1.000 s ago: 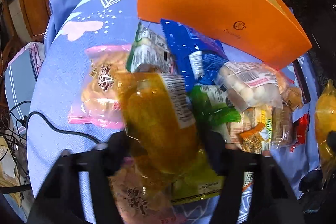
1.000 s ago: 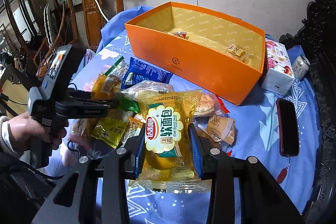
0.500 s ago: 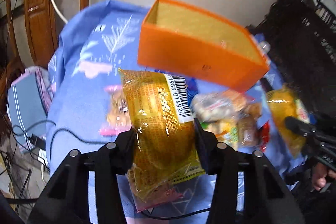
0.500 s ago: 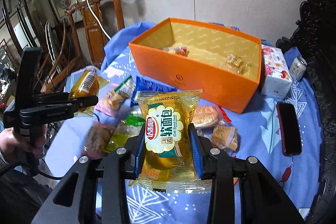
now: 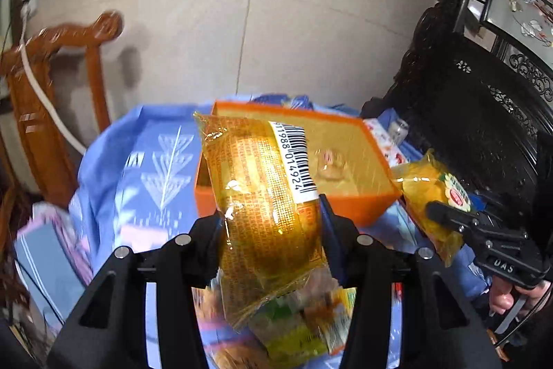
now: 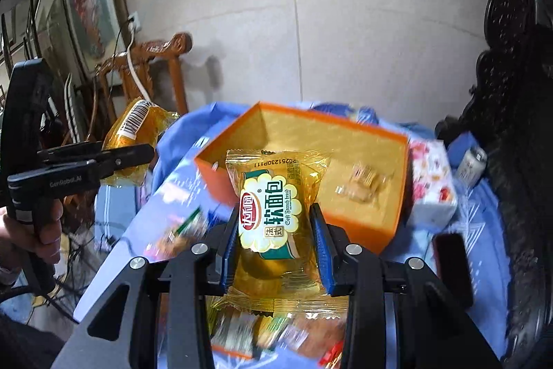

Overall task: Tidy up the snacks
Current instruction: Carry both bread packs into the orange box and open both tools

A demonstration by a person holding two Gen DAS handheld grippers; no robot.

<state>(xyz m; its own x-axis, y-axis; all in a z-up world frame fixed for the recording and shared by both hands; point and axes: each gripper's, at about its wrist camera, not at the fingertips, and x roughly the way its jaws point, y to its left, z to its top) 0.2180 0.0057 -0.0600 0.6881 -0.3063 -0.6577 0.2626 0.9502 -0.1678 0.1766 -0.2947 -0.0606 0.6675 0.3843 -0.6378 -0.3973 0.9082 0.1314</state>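
Note:
My left gripper [image 5: 271,217] is shut on a yellow bread packet [image 5: 262,196] with its barcode side up, held high above the table. My right gripper [image 6: 274,223] is shut on a second yellow soft-bread packet [image 6: 273,213], label facing up. Both packets hang in front of the open orange box [image 6: 373,140], which holds a few small wrapped snacks [image 6: 363,182]. In the left wrist view the right gripper [image 5: 435,210] and its packet [image 5: 428,192] show at the right; in the right wrist view the left gripper [image 6: 138,154] shows at the left. Loose snacks [image 6: 276,331] lie below on the blue cloth [image 5: 152,161].
A floral tissue box [image 6: 432,185] and a can [image 6: 471,163] stand right of the orange box. A dark phone [image 6: 452,268] lies on the cloth at the right. A wooden chair [image 5: 45,92] stands at the left, dark carved furniture [image 5: 484,113] at the right.
Both grippers have risen with their packets, the left one much more, lifting its packet off the snack pile. Both views now tilt up toward the wall and look into the orange box.

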